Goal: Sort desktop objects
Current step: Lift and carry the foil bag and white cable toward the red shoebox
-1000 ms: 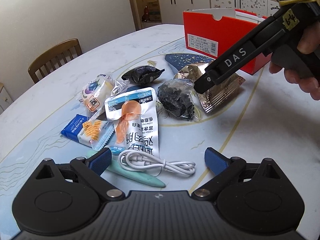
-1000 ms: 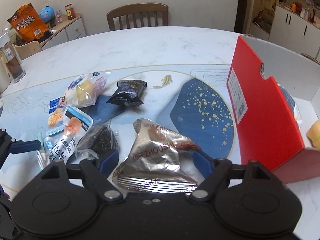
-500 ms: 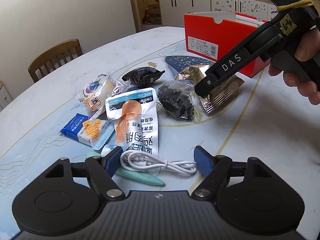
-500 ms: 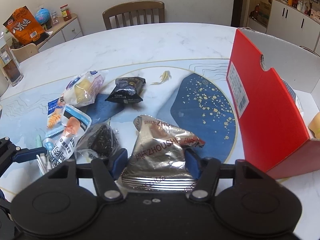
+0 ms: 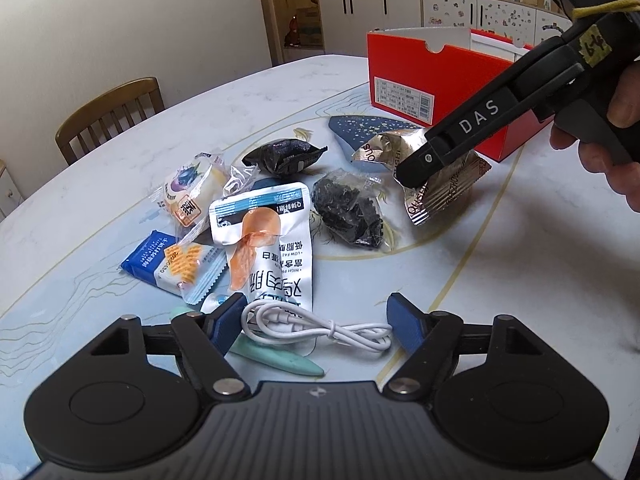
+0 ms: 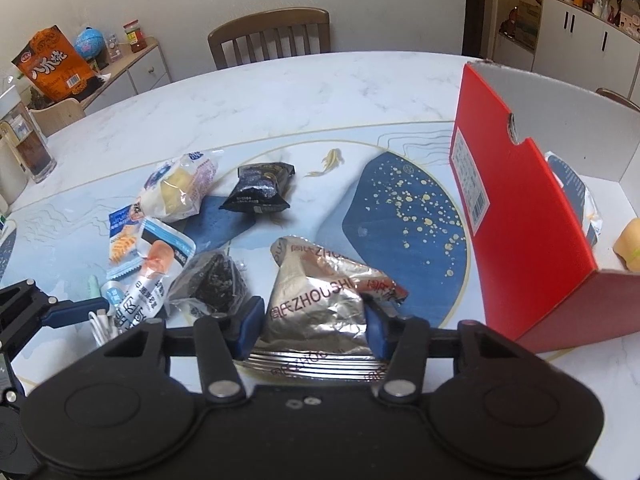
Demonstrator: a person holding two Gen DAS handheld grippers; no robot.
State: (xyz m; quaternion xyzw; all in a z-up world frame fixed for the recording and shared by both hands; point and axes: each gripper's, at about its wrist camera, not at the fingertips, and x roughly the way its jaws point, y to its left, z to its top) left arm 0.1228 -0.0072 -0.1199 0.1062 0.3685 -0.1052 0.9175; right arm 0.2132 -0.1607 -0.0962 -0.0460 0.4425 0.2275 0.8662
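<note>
Several packets (image 5: 264,236) and a cable (image 5: 320,326) remain on the desk (image 6: 280,92), the right hand-held gripper (image 6: 314,330) clamping the foil bag (image 6: 320,300), the left hand-held gripper (image 5: 316,326) spread wide.

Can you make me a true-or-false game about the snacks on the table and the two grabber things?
1. The right gripper is closed on the silver foil packet. True.
2. The left gripper is squeezing the white cable. False: its fingers stand open on either side of the cable, not pinching it.
3. The red box is closed with a lid. False: it is open on top, and things lie inside it.
4. The black snack packet lies on the table, apart from both grippers. True.
5. The silver foil packet is already inside the red box. False: it is outside the box, held in the right gripper.
</note>
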